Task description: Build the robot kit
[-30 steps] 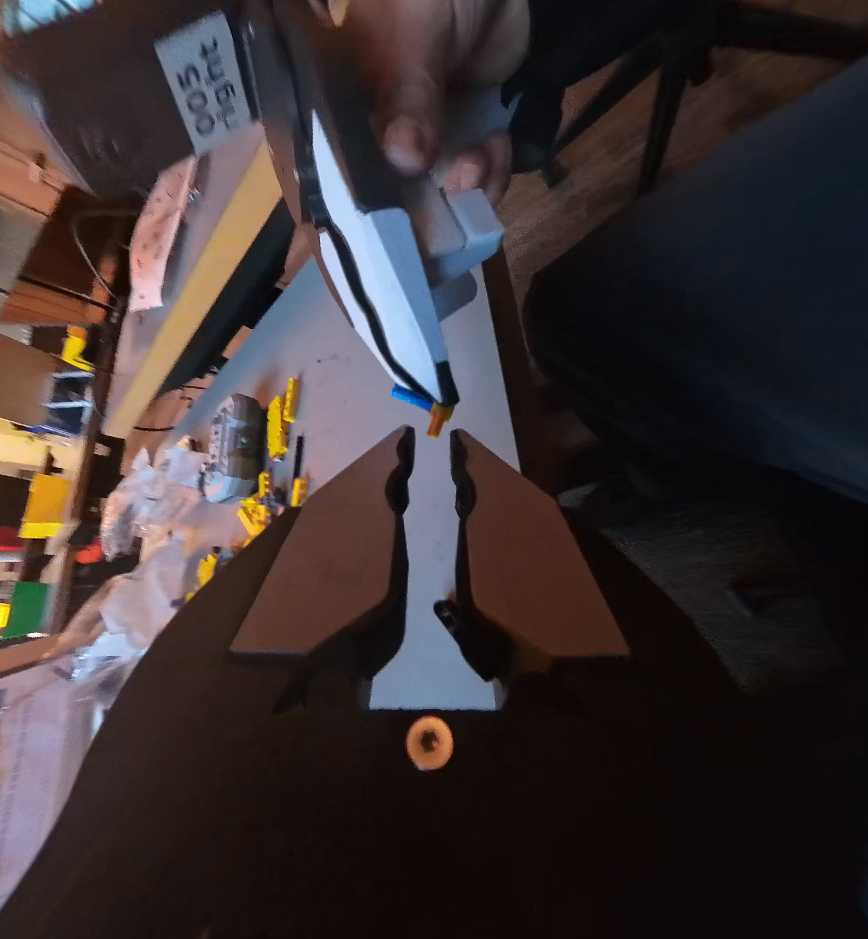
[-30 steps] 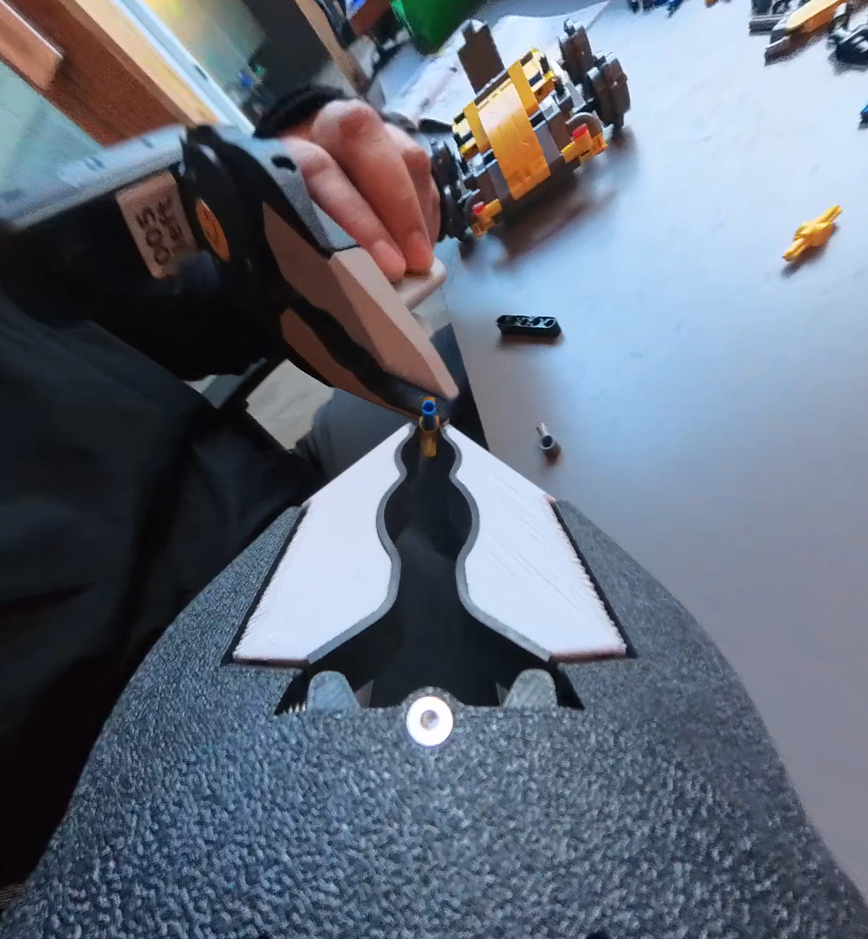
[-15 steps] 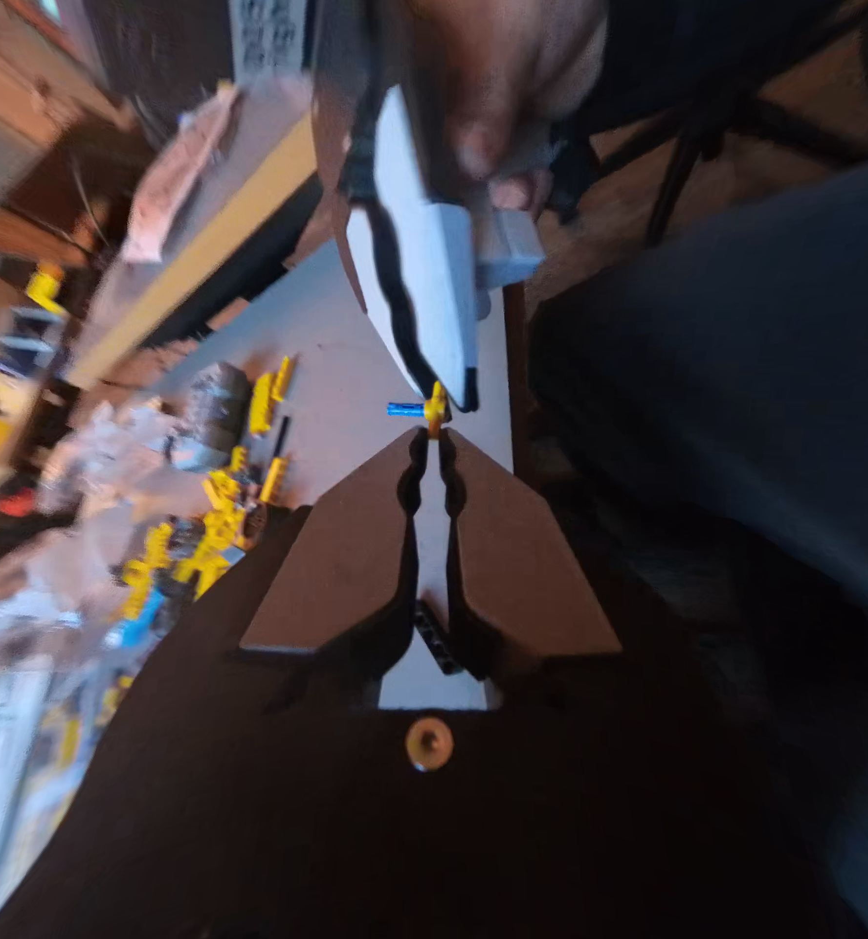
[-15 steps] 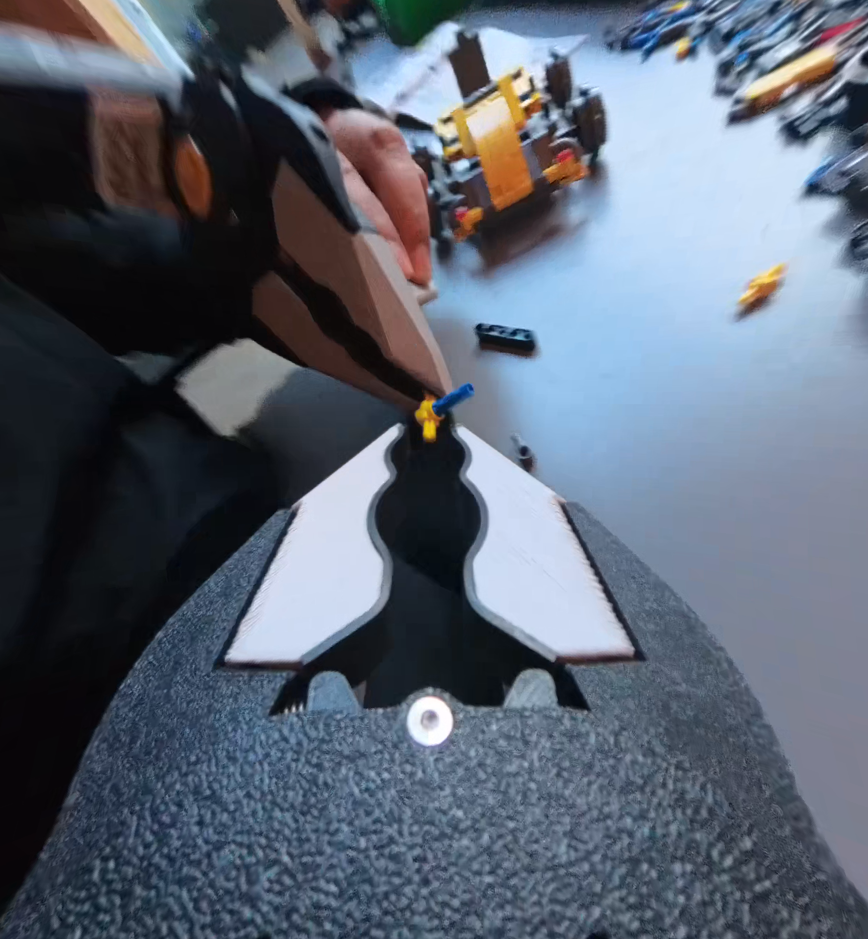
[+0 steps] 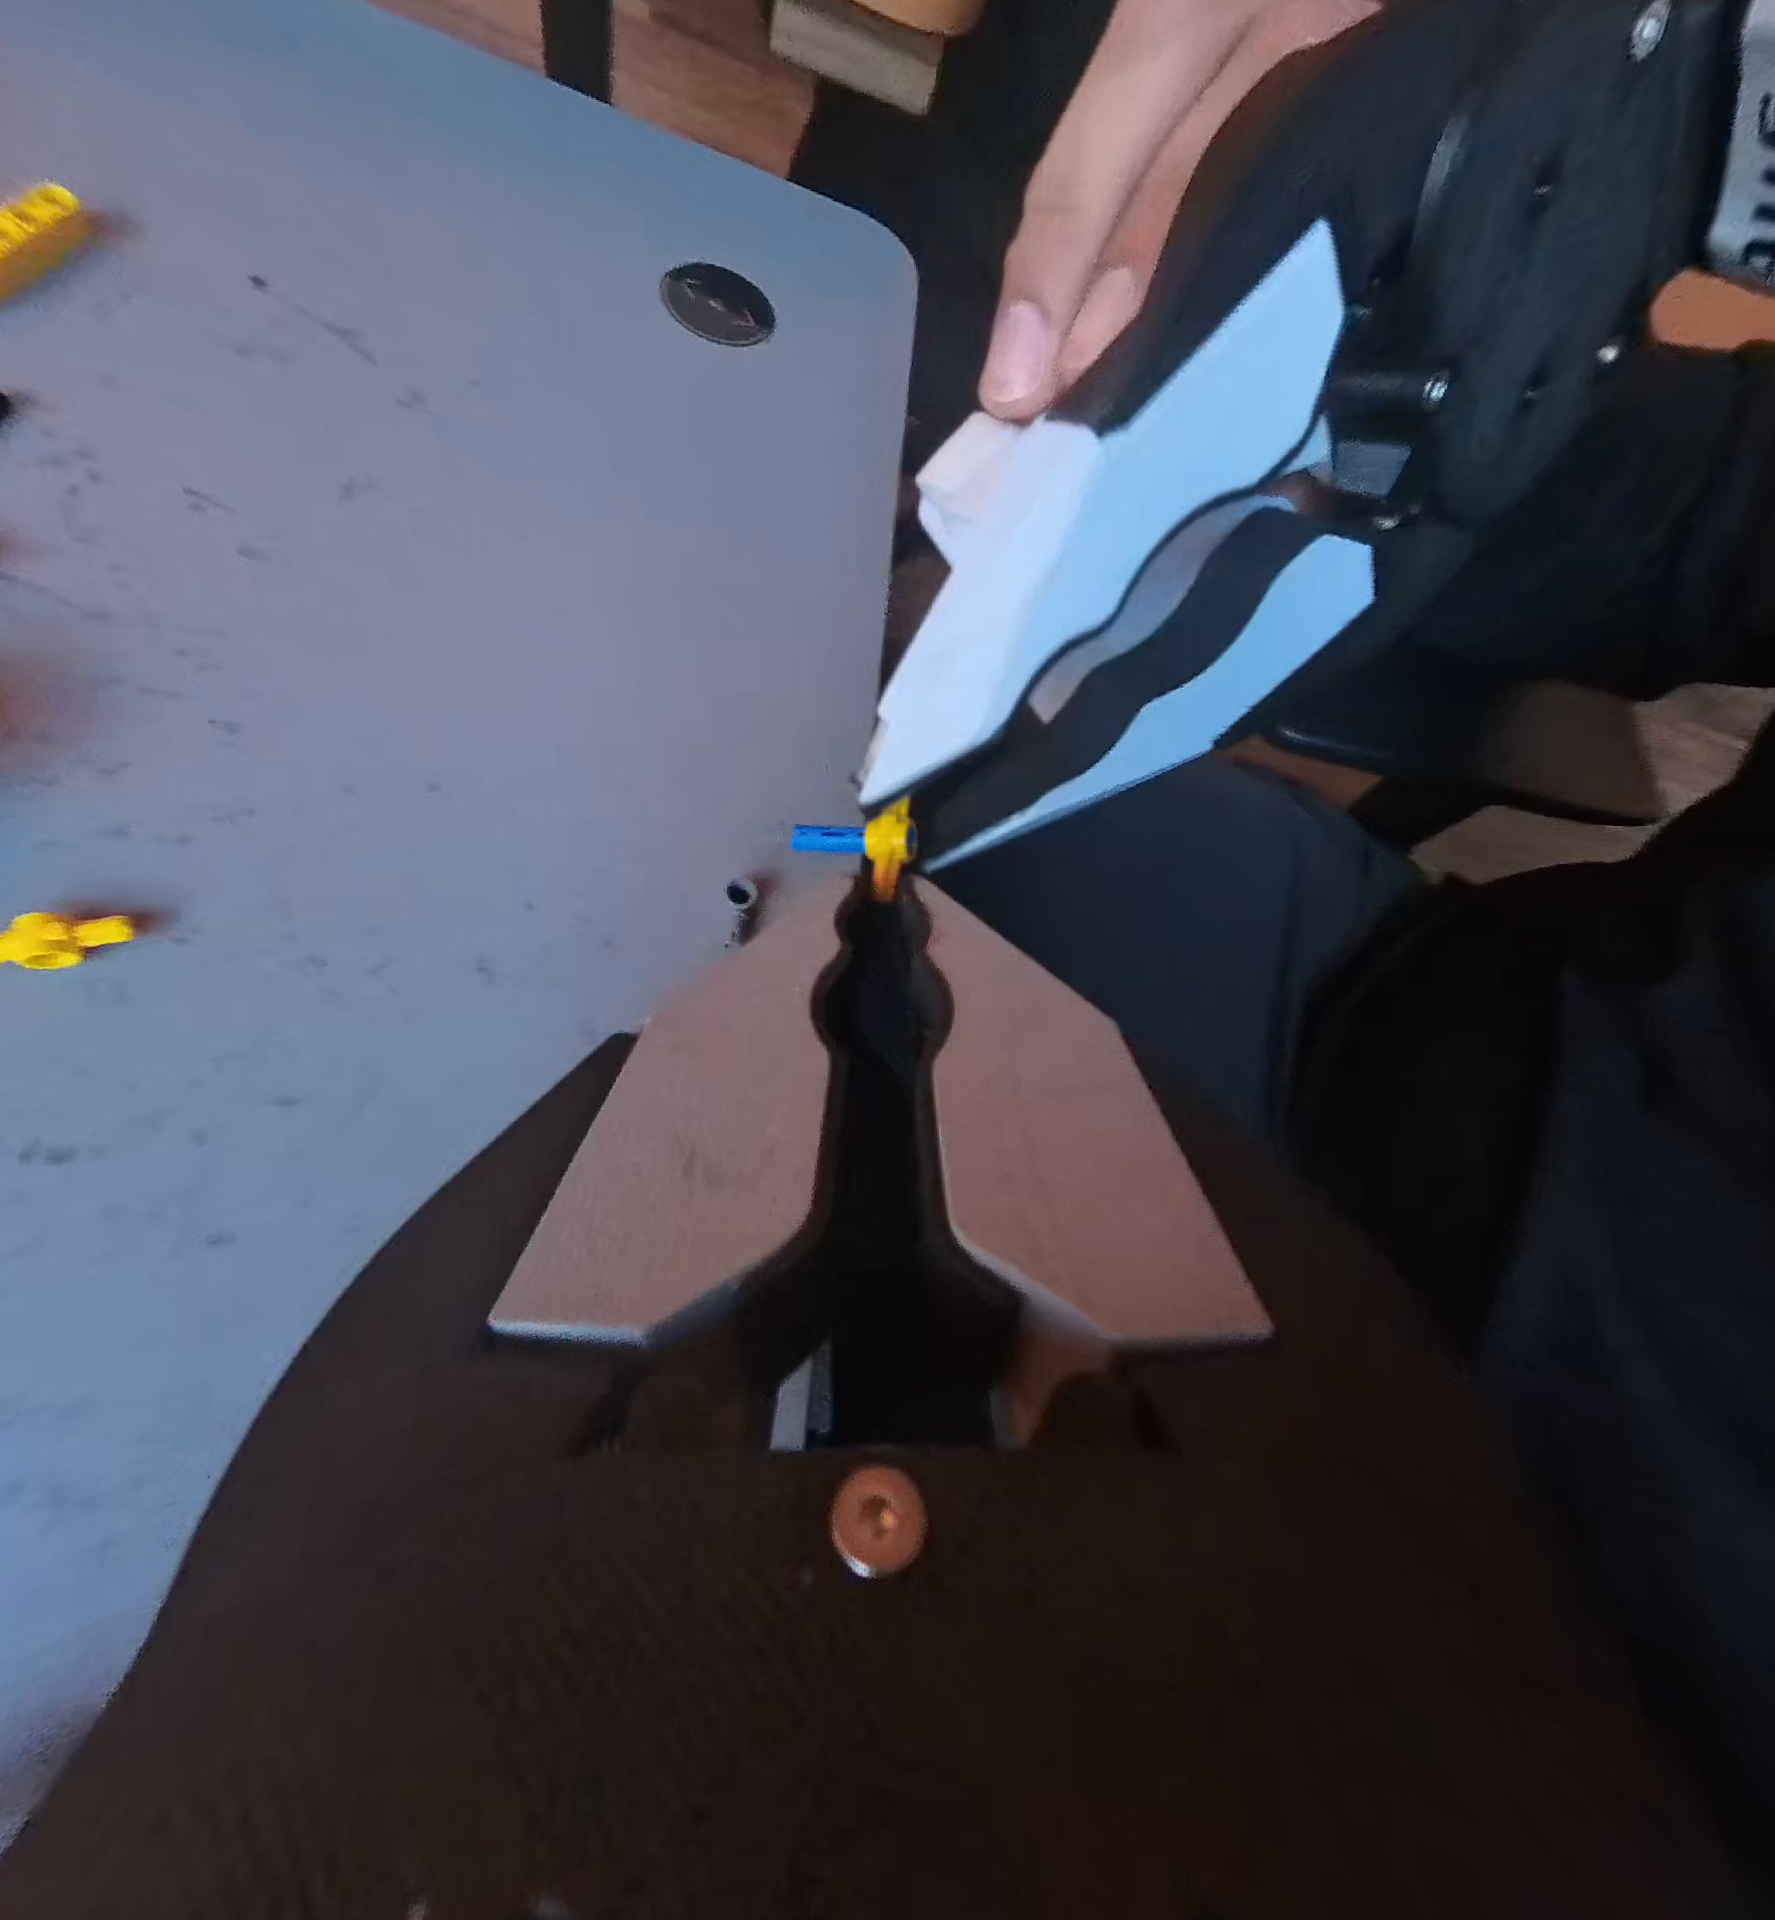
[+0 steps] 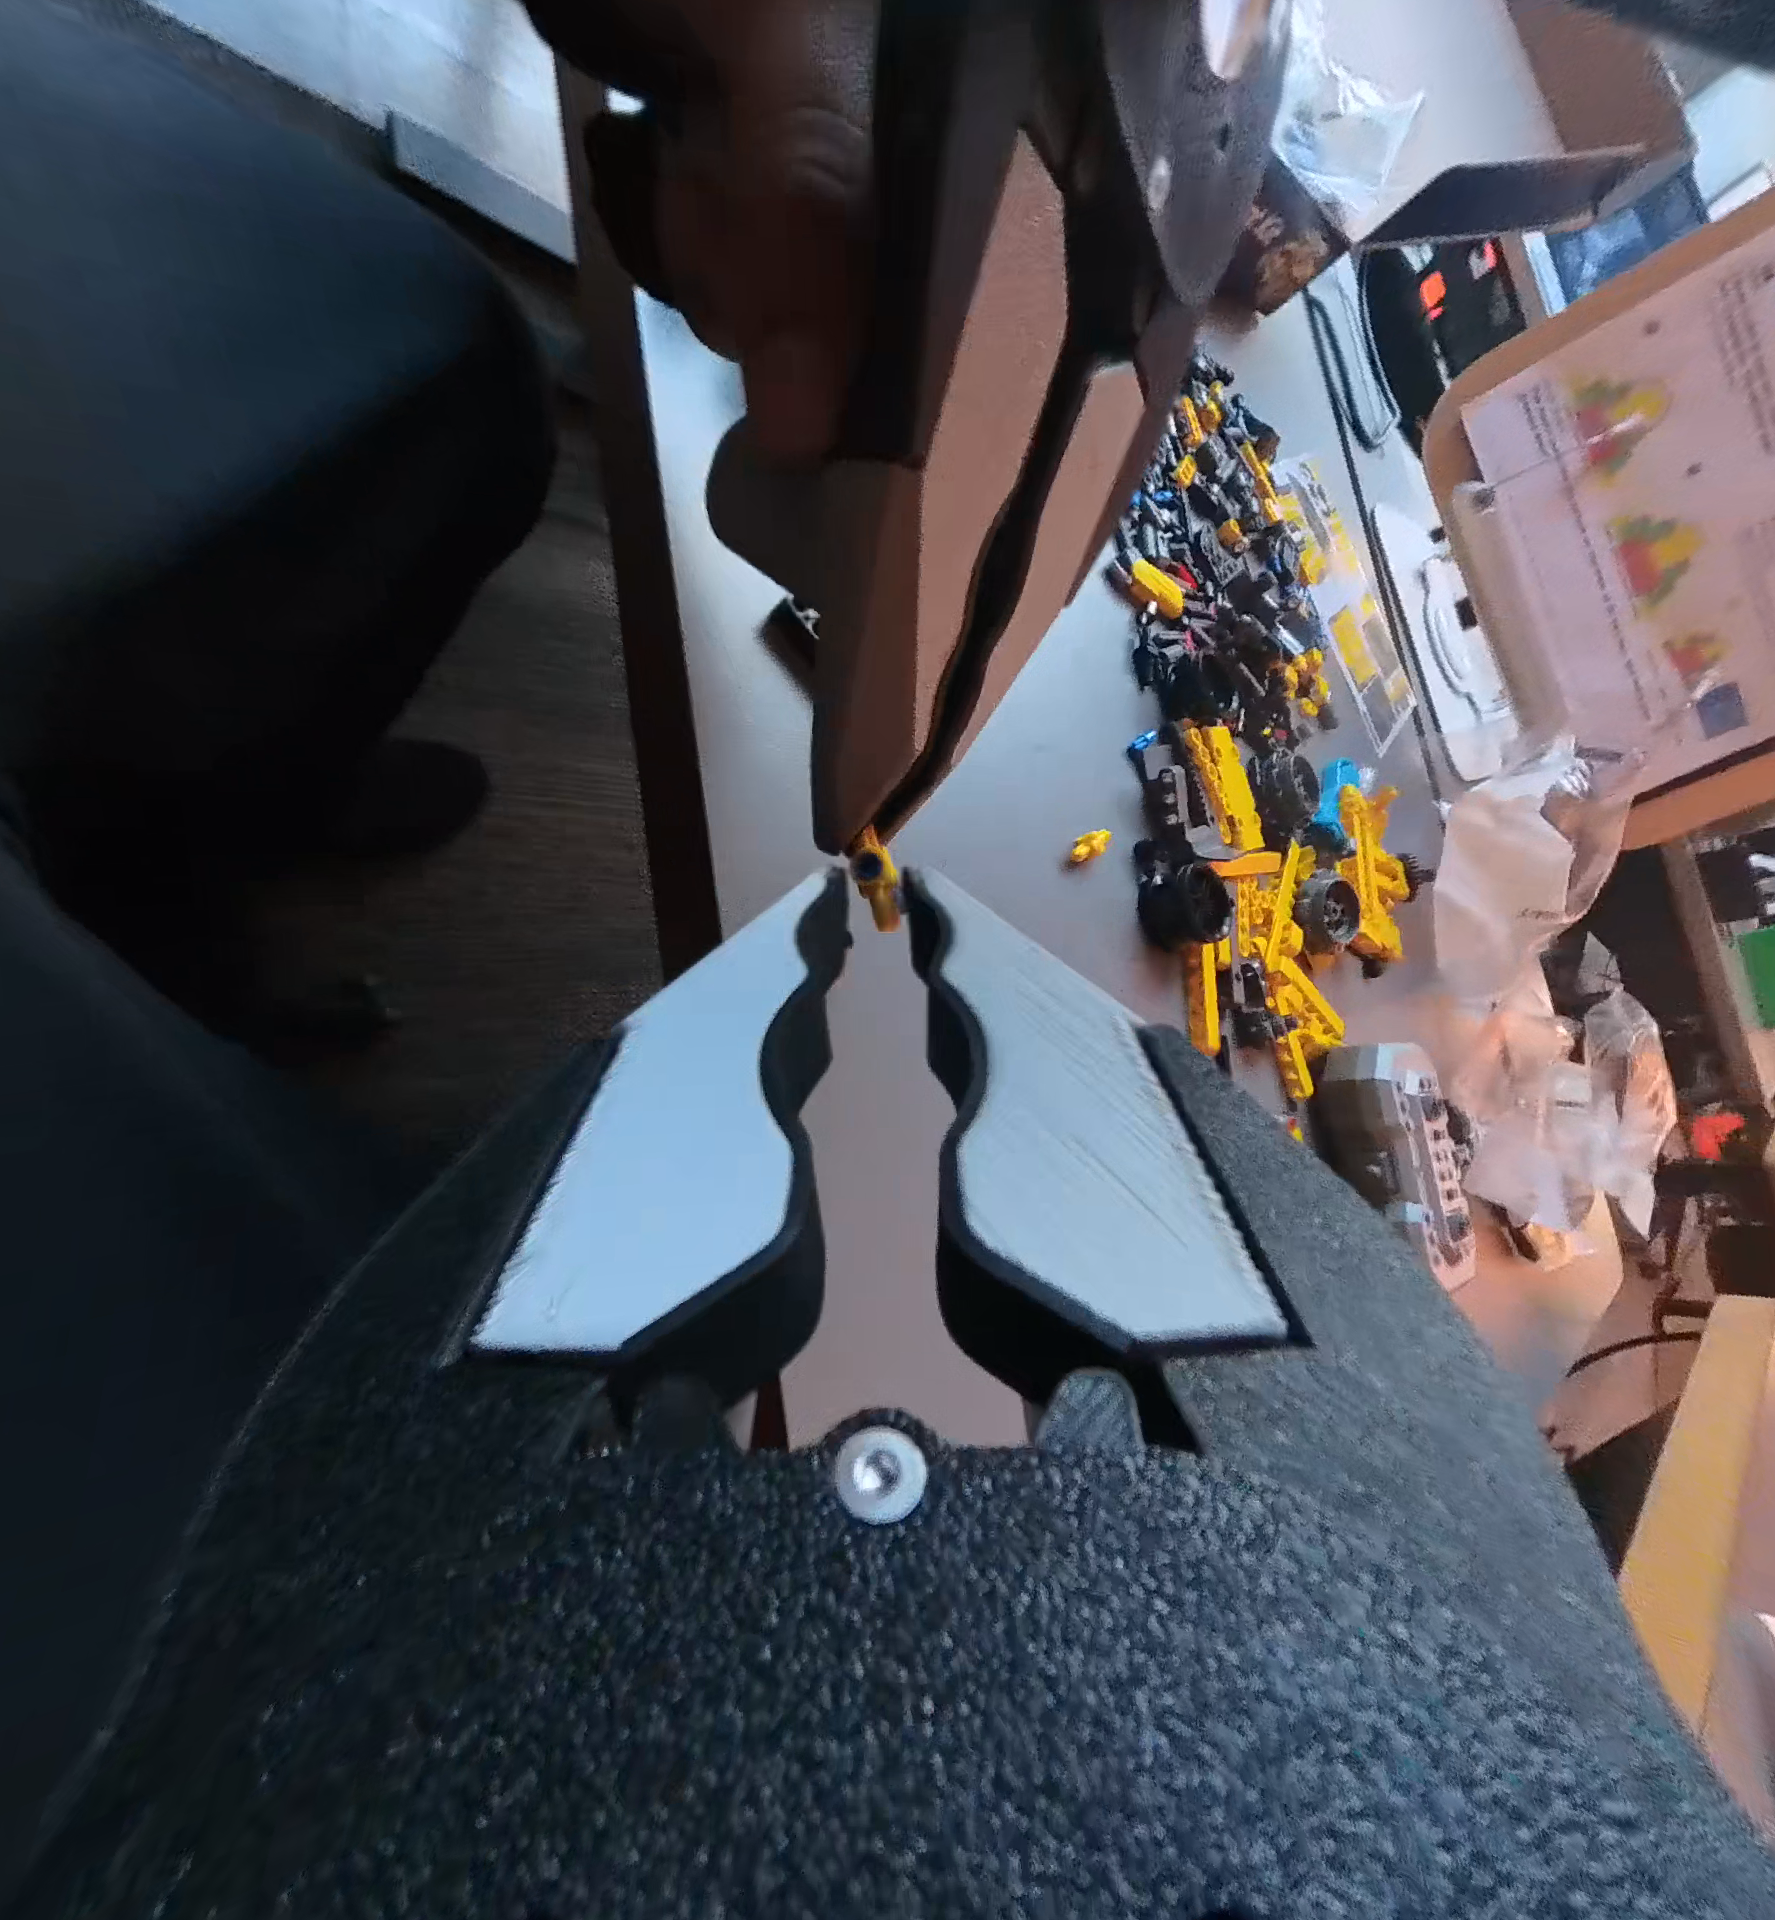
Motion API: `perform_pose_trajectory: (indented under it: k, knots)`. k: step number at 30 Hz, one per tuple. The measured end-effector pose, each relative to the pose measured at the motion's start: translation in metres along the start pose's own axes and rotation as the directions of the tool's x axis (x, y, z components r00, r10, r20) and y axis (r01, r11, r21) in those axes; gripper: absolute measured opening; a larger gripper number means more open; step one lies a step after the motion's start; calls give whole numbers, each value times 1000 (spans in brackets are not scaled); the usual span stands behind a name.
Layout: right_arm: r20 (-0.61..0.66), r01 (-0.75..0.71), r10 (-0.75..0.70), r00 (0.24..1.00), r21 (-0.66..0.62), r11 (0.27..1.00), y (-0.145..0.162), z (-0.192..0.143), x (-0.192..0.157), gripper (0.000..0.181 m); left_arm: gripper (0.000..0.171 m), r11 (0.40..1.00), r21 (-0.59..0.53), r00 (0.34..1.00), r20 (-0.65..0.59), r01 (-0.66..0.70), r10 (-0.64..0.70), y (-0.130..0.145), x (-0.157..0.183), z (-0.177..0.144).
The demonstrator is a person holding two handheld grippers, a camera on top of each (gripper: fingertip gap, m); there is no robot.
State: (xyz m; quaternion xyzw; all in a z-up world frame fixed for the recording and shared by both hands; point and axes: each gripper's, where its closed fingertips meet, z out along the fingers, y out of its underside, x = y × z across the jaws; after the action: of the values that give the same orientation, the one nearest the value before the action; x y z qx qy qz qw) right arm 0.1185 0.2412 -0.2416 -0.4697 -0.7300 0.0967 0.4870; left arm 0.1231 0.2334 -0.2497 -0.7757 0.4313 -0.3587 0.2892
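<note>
The small yellow connector [image 5: 893, 834], with a blue pin [image 5: 826, 838] projecting from its side, is held in the air just off the near edge of the grey table [image 5: 447, 623], at the point where the tips of both tongs meet. Assessment: the part is hard moulded plastic, very light, rigid and smooth, so it is likely to twist or slip out of a loose pinch. It is best gripped on the yellow body or its short stem. The pin is thin and appears only pushed in, so it is a poor place to grip. The left gripper [image 5: 883, 894] has its jaws closed on the lower stem of the connector, with no gap visible between the tips. The right gripper [image 6: 876, 883] is parted only narrowly. Its tips stand on either side of the connector's body, and a sliver of space shows on each side in the right wrist view, so firm contact cannot be confirmed. A hand [image 5: 1080, 239] rests on the right gripper's upper finger. On the table near the edge lies a small grey bush [image 5: 741, 894]; farther in lie a yellow cross-shaped piece [image 5: 41, 940], a partly built yellow model [image 6: 1267, 914] and a pile of loose parts [image 6: 1215, 582].
</note>
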Motion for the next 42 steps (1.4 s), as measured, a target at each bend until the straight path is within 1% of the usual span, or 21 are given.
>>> perform_pose_trajectory:
  k: [3, 5, 7, 9, 12, 14, 17, 20, 22, 27, 34, 42]
  knots:
    - [-3, 30, -30, 1000, -3, 1000, 0, 1, -2, 7, 1, 1000, 1, 1000, -14, 26, -26, 1, 1, 0]
    - [8, 14, -14, 1000, 0, 1000, 1, 1, -3, 7, 1, 1000, 3, 999, -18, 29, -29, 2, 0, 1]
    - [40, -44, 44, 998, 11, 999, 2, 3, -3, 7, 1, 1000, 12, 1000, 14, -13, 13, 0, -1, 0]
    - [98, -135, 131, 987, 37, 990, 3, 3, -2, 6, 0, 995, 20, 993, 74, -99, 97, -2, -3, -2]
    - [226, -323, 299, 927, 76, 943, 3, 3, 2, 6, 3, 973, -2, 960, 167, -229, 226, -6, -7, -3]
    - [303, -409, 369, 879, 78, 909, 3, 3, 4, 6, 7, 958, -19, 939, 195, -284, 283, -8, -7, -4]
    - [402, -480, 425, 811, 43, 876, 3, 2, 1, 6, 6, 944, -29, 923, 199, -329, 328, -10, -6, -3]
    - [456, -521, 458, 763, 14, 854, 4, 4, -2, 6, 3, 935, -39, 914, 200, -351, 352, -9, -8, -2]
    - [468, -537, 470, 748, 11, 843, 5, 5, 0, 6, 1, 934, -60, 911, 205, -352, 357, -6, -13, 0]
    - [501, -566, 484, 717, 14, 824, 6, 6, 4, 6, 1, 937, -45, 914, 208, -348, 349, -8, -16, 0]
    - [482, -535, 473, 738, -10, 845, 14, 13, 6, 6, 2, 946, -37, 920, 224, -322, 322, -6, -26, 4]
    - [486, -529, 481, 730, -45, 848, 23, 18, 0, 6, 1, 952, -63, 926, 221, -301, 307, 2, -30, 12]
